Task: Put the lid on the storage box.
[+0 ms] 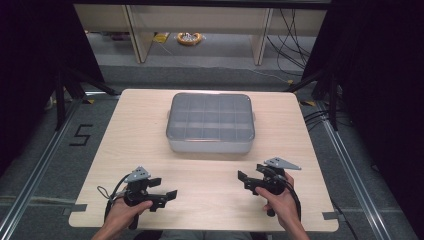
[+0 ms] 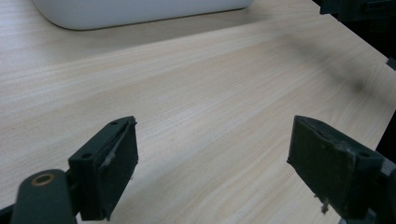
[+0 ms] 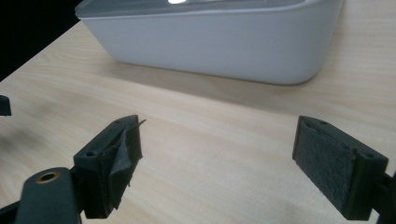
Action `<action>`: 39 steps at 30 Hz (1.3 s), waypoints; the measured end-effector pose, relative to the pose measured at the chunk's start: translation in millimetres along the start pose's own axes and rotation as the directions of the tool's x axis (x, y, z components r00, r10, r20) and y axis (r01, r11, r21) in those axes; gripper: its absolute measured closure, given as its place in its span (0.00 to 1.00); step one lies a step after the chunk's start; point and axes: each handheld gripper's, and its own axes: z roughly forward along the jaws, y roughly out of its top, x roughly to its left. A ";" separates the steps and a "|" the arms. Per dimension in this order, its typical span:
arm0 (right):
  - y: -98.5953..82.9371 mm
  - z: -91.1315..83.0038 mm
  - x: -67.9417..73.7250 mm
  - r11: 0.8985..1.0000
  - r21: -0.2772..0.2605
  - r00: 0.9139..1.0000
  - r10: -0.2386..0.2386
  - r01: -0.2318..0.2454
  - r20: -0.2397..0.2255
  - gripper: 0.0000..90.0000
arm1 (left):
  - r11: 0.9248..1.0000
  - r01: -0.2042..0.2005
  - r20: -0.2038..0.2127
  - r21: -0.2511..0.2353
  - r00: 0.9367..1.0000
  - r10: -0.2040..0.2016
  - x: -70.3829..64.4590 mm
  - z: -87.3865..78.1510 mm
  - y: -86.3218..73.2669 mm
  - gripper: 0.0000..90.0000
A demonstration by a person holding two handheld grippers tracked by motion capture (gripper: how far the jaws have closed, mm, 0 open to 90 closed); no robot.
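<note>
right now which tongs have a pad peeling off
The right tongs: one pad is curling off its jaw. The left tongs have pads lying flatter.

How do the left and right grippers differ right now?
The left gripper sits nearer the table's front edge; the right gripper is closer to the box. The left gripper points toward the table's right side, the right gripper toward its left. Both are open, empty and clear of the box.

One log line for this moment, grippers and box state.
left gripper: open, empty | right gripper: open, empty | lidded box: closed, mid-table, untouched | table: otherwise bare
</note>
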 end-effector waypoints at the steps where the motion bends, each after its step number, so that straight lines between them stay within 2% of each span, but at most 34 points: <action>1: -1.9 0.2 0.4 1.000 -0.003 1.000 0.001 -0.001 0.001 0.19 | 1.000 0.003 -0.001 0.004 1.000 -0.003 -1.2 0.0 -1.5 0.17; 2: -3.8 -0.8 2.2 1.000 0.002 1.000 0.015 -0.015 -0.016 0.19 | 1.000 0.003 0.001 0.011 1.000 -0.003 -2.2 0.0 -3.4 0.17; 3: -6.0 -1.1 1.8 1.000 0.001 1.000 -0.012 0.012 -0.002 0.19 | 1.000 0.001 0.004 0.010 1.000 -0.001 -3.0 0.2 -4.7 0.17; 6: -11.2 -3.0 4.7 1.000 0.023 1.000 -0.012 0.012 -0.013 0.19 | 1.000 -0.002 0.008 0.013 1.000 0.002 -5.5 -1.0 -7.3 0.17; 8: -15.0 -5.1 10.3 0.999 0.034 1.000 0.019 -0.019 -0.009 0.19 | 1.000 0.003 0.008 0.016 1.000 -0.003 -6.9 -2.1 -9.7 0.17; 9: -16.1 -5.3 8.1 0.999 0.029 0.999 -0.035 0.036 -0.014 0.19 | 1.000 0.006 0.011 0.015 1.000 -0.007 -7.7 -2.4 -10.5 0.17; 10: -17.6 -5.5 8.9 0.998 0.029 0.999 -0.052 0.052 -0.007 0.19 | 1.000 0.006 0.006 0.021 1.000 -0.006 -8.5 -3.4 -11.6 0.17; 12: -20.9 -7.9 12.6 0.998 0.040 0.999 -0.043 0.044 -0.025 0.19 | 1.000 0.009 0.013 0.023 1.000 -0.010 -10.1 -4.4 -13.6 0.17; 13: -23.8 -9.4 17.7 0.999 0.050 0.999 0.014 -0.012 -0.041 0.19 | 1.000 0.006 0.011 0.022 1.000 -0.006 -11.1 -5.2 -14.9 0.17; 14: -26.0 -8.1 13.9 0.997 0.049 0.998 -0.060 0.061 -0.028 0.19 | 1.000 0.003 0.019 0.029 1.000 -0.004 -11.5 -5.7 -15.7 0.17; 17: -32.2 -11.6 18.0 0.995 0.088 0.997 -0.052 0.056 -0.049 0.19 | 0.999 0.005 0.020 0.032 1.000 -0.006 -13.3 -6.6 -18.3 0.17; 18: -34.3 -11.9 18.1 0.994 0.075 0.996 -0.076 0.079 -0.041 0.19 | 0.999 0.001 0.019 0.038 1.000 -0.001 -13.6 -7.5 -19.1 0.17; 21: -38.6 -16.7 22.0 0.993 0.092 0.996 -0.063 0.069 -0.061 0.19 | 0.999 0.010 0.026 0.041 1.000 -0.011 -16.2 -7.8 -21.7 0.17; 22: -41.0 -17.2 22.1 0.994 0.079 0.996 -0.066 0.071 -0.066 0.19 | 0.999 0.001 0.026 0.050 1.000 -0.002 -17.0 -8.4 -22.7 0.17; 30: -54.4 -27.0 22.2 0.992 0.112 0.996 -0.057 0.064 -0.064 0.19 | 0.998 -0.012 0.032 0.060 0.999 0.010 -25.7 -8.3 -28.4 0.17; 31: -55.8 -27.5 22.1 0.993 0.107 0.996 -0.050 0.058 -0.069 0.19 | 0.998 -0.013 0.031 0.062 0.999 0.011 -26.0 -8.7 -28.7 0.17; 32: -57.7 -28.7 25.3 0.994 0.104 0.998 -0.024 0.030 -0.055 0.19 | 0.997 -0.030 0.026 0.074 0.999 0.028 -25.2 -9.9 -28.6 0.17; 34: -58.1 -31.0 22.7 0.993 0.097 0.996 -0.064 0.070 -0.065 0.19 | 0.998 -0.018 0.033 0.063 0.999 0.016 -26.1 -9.5 -29.2 0.17; 35: -59.5 -32.4 23.9 0.993 0.107 0.997 -0.040 0.047 -0.070 0.19 | 0.998 -0.017 0.032 0.065 0.999 0.015 -25.9 -9.6 -29.2 0.17; 36: -60.1 -33.0 22.8 0.993 0.099 0.996 -0.054 0.061 -0.071 0.19 | 0.997 -0.021 0.028 0.073 0.999 0.019 -25.1 -10.3 -29.2 0.17; 37: -62.1 -34.5 25.9 0.993 0.117 0.997 -0.008 0.016 -0.075 0.19 | 0.997 -0.019 0.027 0.072 0.999 0.017 -25.0 -10.2 -29.3 0.17; 38: -62.5 -34.1 22.9 0.993 0.107 0.997 -0.044 0.051 -0.071 0.19 | 0.997 -0.019 0.023 0.071 1.000 0.017 -25.0 -10.0 -29.5 0.17; 39: -63.1 -35.3 24.4 0.993 0.113 0.997 -0.035 0.043 -0.068 0.19 | 0.998 -0.015 0.023 0.069 1.000 0.014 -25.0 -9.7 -29.7 0.17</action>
